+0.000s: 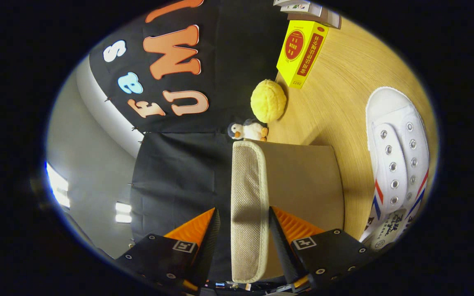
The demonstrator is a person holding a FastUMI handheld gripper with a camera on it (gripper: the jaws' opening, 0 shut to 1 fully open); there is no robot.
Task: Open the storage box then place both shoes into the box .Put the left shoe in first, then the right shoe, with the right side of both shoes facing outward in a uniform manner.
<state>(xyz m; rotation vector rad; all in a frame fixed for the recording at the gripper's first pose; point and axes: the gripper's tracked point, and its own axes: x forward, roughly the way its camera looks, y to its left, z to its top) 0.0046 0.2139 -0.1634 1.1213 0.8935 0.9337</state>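
Lid flap between the fingers — box-opening step under way

Camera's rolled on its side here, so the wooden table [344, 94] runs up one side and the booth wall takes the other. Going big to small:

The tan fabric storage box [307, 181] sits right ahead of the gripper [243, 230]. Its lid flap [248, 205], woven texture with pale piping, stands edge-on between the two fingers. There looks to be a sliver of space on each side of it, so I honestly can't tell whether the fingers are pinching the flap or just straddling it.

My read: this is the opening step, nothing's been packed yet. Next move needs a firm hold on that flap edge and a swing back far enough that it stays clear of the opening — floppy fabric could drop back shut.

One white canvas shoe [397, 164] with red and blue side stripes lies on the table just beside the box, apart from it. Can't say from this angle if it's the left or the right.

Beyond the box: a yellow carton [300, 53] standing on the table, a fuzzy yellow ball [268, 100], and a small penguin plush [248, 130] right behind the box.

Writing: the carton has red panels of print and the shoe's insole has a stamp, both too small and turned to make out.
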